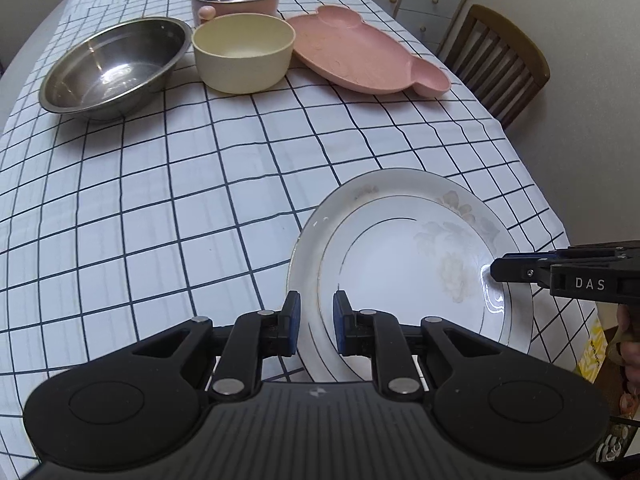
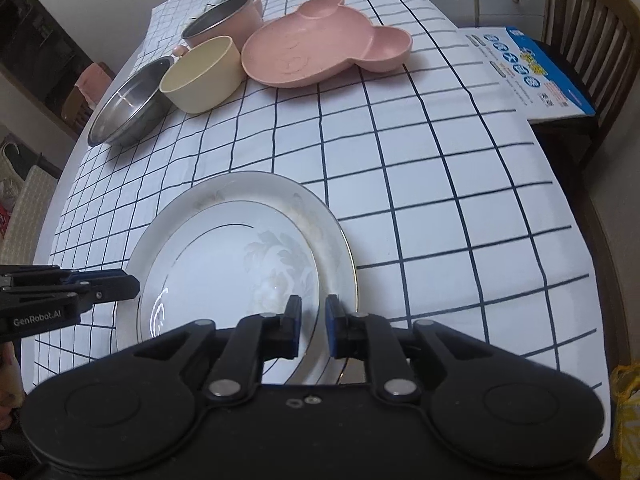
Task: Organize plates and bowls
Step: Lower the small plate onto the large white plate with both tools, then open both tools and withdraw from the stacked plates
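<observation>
Near the counter's front edge lie two floral plates, the smaller plate [image 1: 416,276] nested on the larger plate [image 1: 308,256]. The left hand-held gripper [image 1: 316,324] hangs over their left rims, the right hand-held gripper [image 2: 313,326] over their right rims. Both have narrowly parted jaws pinching nothing. Farther back stand a steel bowl [image 1: 116,66], a cream bowl [image 1: 244,54], a pink pot [image 1: 236,0] and a pink bear-shaped plate [image 1: 364,56]. A checked tablecloth [image 1: 180,200] covers the counter; a wooden chair [image 1: 500,64] stands beside it.
</observation>
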A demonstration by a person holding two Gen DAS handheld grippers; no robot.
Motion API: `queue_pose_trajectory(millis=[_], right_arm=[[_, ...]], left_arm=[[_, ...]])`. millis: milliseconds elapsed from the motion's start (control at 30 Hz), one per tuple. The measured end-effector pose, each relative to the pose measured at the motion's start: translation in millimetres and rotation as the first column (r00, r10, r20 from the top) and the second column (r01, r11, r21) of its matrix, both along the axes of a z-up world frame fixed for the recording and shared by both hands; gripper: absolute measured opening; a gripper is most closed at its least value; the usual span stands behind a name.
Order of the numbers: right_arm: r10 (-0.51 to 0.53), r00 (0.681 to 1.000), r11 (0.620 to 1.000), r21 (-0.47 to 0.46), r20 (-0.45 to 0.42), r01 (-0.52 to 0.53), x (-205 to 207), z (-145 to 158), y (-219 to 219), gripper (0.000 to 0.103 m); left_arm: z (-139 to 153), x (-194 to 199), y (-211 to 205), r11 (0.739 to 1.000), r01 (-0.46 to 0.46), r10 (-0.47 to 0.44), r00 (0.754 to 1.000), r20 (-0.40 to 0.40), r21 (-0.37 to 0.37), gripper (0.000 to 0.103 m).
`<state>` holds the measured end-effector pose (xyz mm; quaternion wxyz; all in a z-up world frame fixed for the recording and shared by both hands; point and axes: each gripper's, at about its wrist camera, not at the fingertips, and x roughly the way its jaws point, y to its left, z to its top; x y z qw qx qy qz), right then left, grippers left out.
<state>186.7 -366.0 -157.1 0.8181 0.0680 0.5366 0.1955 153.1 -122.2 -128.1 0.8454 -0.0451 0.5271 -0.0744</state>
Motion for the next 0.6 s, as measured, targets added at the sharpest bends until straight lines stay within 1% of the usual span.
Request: queue_pose_trajectory(millis=[100,167,233,400,500,533,567,600], right_arm=[[0.027,0.999,0.999,-0.023,0.03,-0.026,-2,6,1,0.02],[0.046,0.998,0.998,-0.032,0.047,-0.045,-5,11,3,0.03],[0.059,0.996,0.998,-0.036,0.063,-0.057,-7,16,5,0.033],[0.09,0.99,0.996,-0.034,0.106,-0.087,-12,32,10,0.036],[0.11,0.982,0.994,-0.04,0.156,-0.105,-18,45,16,0.038],[0.119,0.977,0.993,-0.045,0.174,-0.113,-19,50,18,0.043],[0.126,0.973,0.992,-0.049,0.192,-0.119,-21,54,20,0.052],[0.129,0.969,0.991,-0.049,0.211,-0.121,-23,59,22,0.054]], left_arm=[[7,-5,2,1.0,-0.018,0.017,0.999,0.028,0.003,0.016],[13,-10,1,1.0,-0.024,0.023,0.998,0.052,0.009,0.016],[20,-13,2,1.0,-0.03,0.03,0.997,0.067,0.004,0.016],[38,-22,3,0.999,-0.048,0.046,0.992,0.121,0.011,0.017],[50,-27,7,0.998,-0.063,0.059,0.985,0.163,0.021,0.017],[54,-28,8,0.997,-0.069,0.063,0.982,0.175,0.026,0.017],[58,-30,9,0.997,-0.074,0.067,0.98,0.189,0.029,0.017],[61,-31,10,0.996,-0.078,0.07,0.977,0.2,0.031,0.017]])
